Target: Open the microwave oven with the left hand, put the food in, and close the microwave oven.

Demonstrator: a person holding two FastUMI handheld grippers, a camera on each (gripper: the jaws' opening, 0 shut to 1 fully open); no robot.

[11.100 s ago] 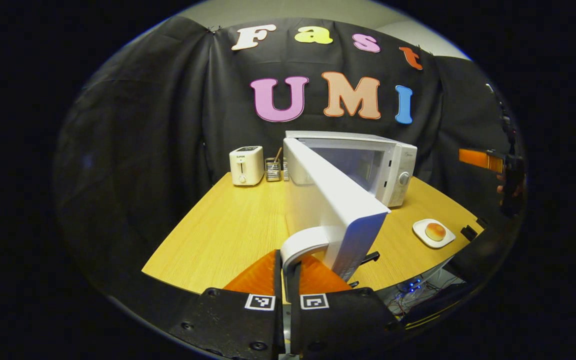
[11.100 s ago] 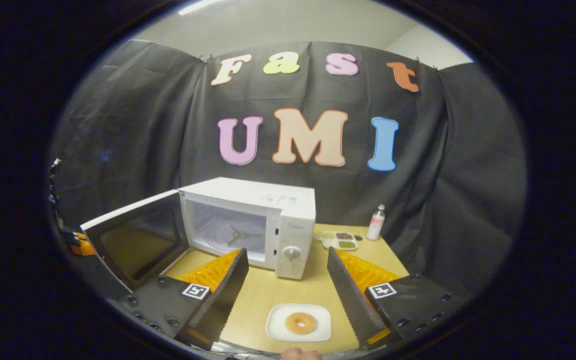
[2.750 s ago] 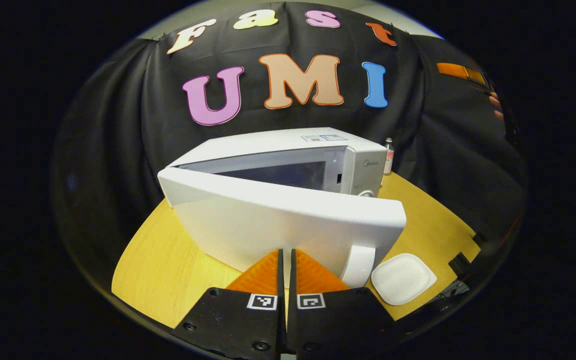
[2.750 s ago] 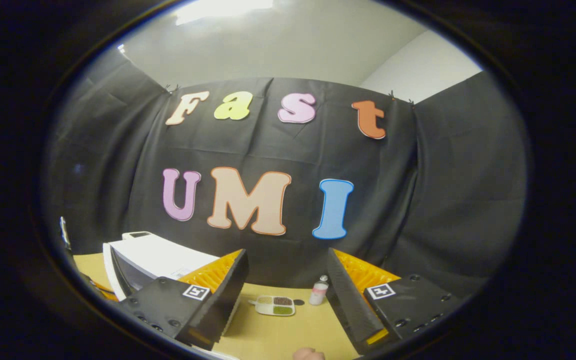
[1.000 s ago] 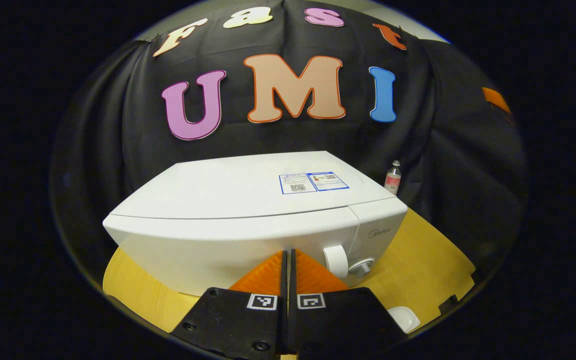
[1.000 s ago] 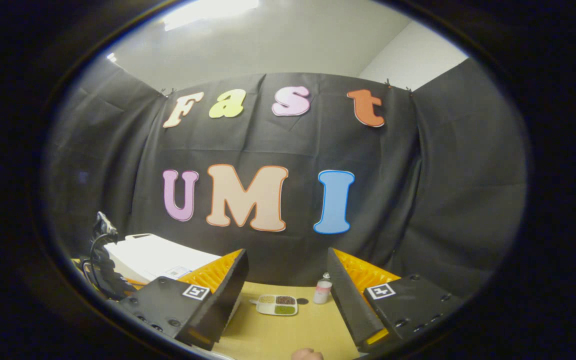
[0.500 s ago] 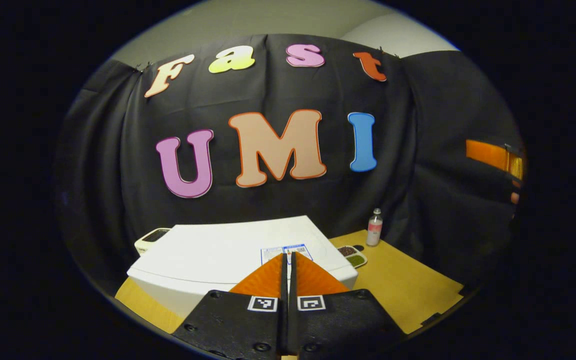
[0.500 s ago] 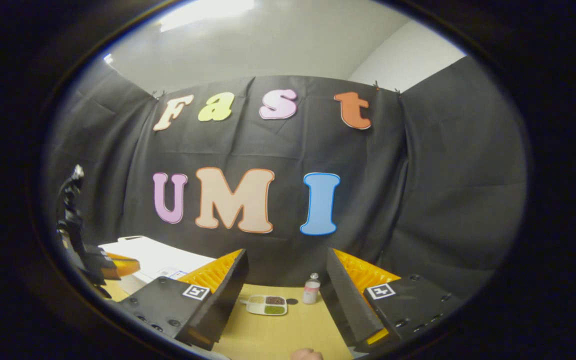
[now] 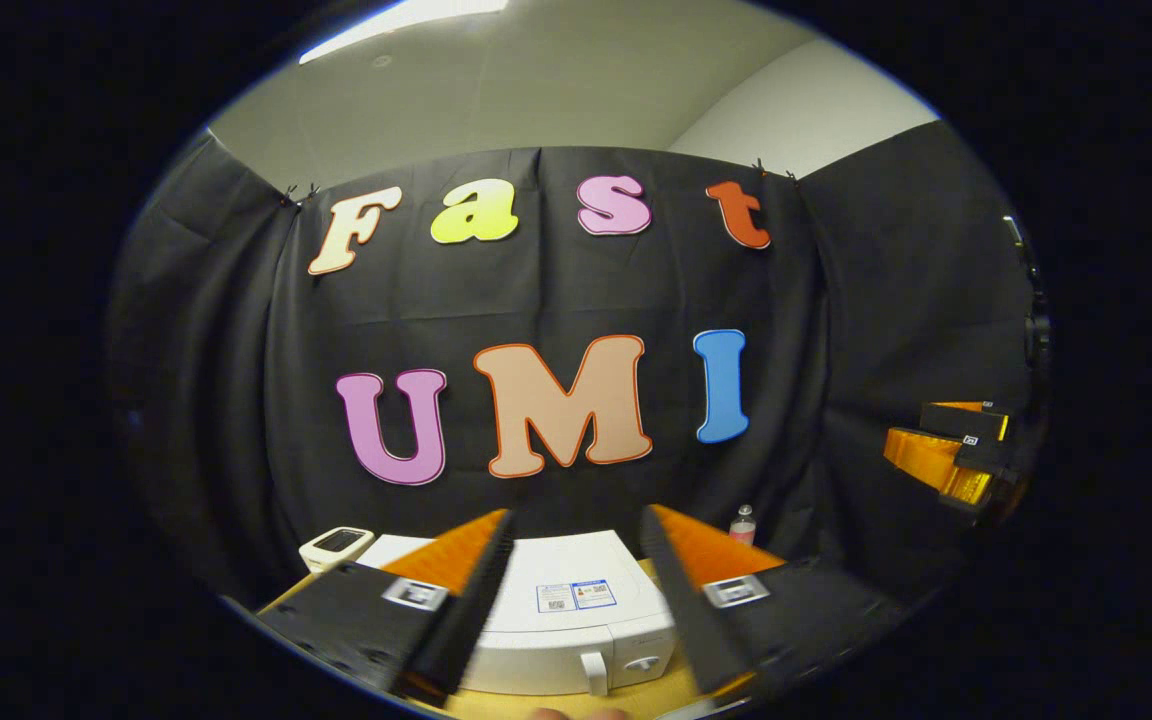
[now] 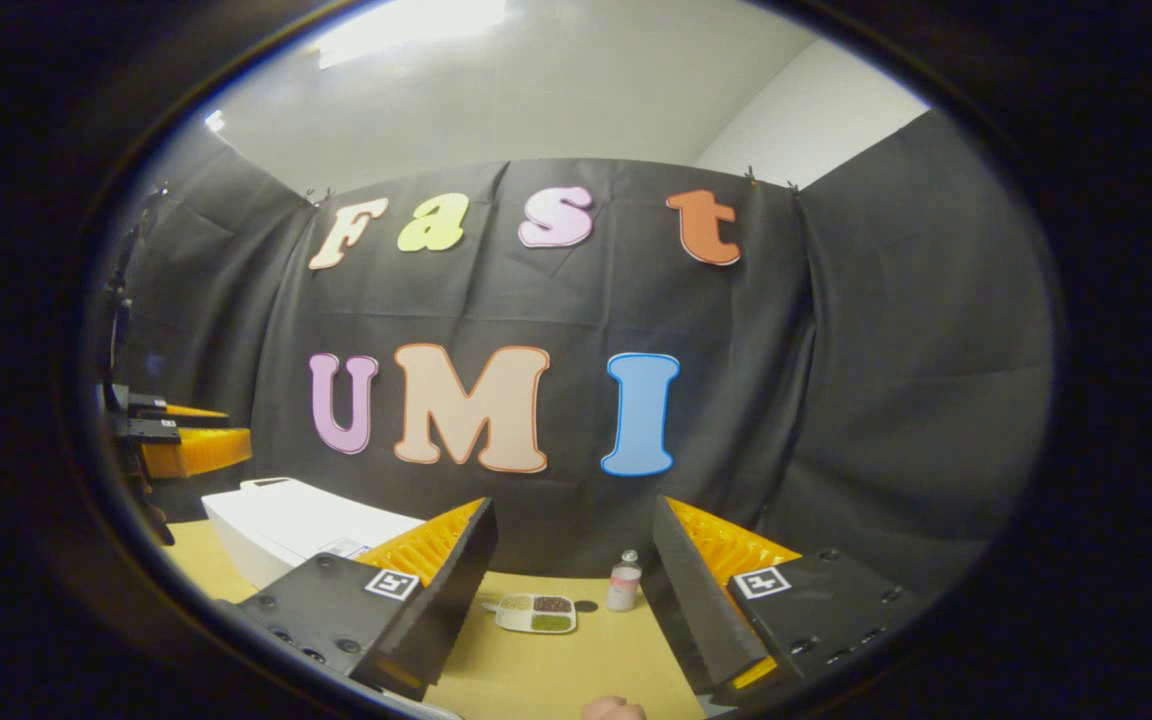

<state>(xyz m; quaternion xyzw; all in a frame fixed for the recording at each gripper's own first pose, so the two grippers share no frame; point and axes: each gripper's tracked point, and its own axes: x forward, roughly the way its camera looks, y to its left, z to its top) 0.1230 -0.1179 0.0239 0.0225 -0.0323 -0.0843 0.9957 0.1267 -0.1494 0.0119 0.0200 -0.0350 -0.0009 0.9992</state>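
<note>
Left tongs point(image 9: 571, 585): fingers spread apart, holding nothing, raised above the microwave oven.
Right tongs point(image 10: 574, 580): fingers apart, empty, over the tabletop point(image 10: 576, 665).
Microwave oven point(image 9: 556, 625): door closed, on the tabletop's left part.
Toaster point(image 9: 336, 545): far left, behind the oven.
Divided dish point(image 10: 536, 612): right of the oven.
Bottle point(image 10: 622, 582): just right of the dish, far edge.
</note>
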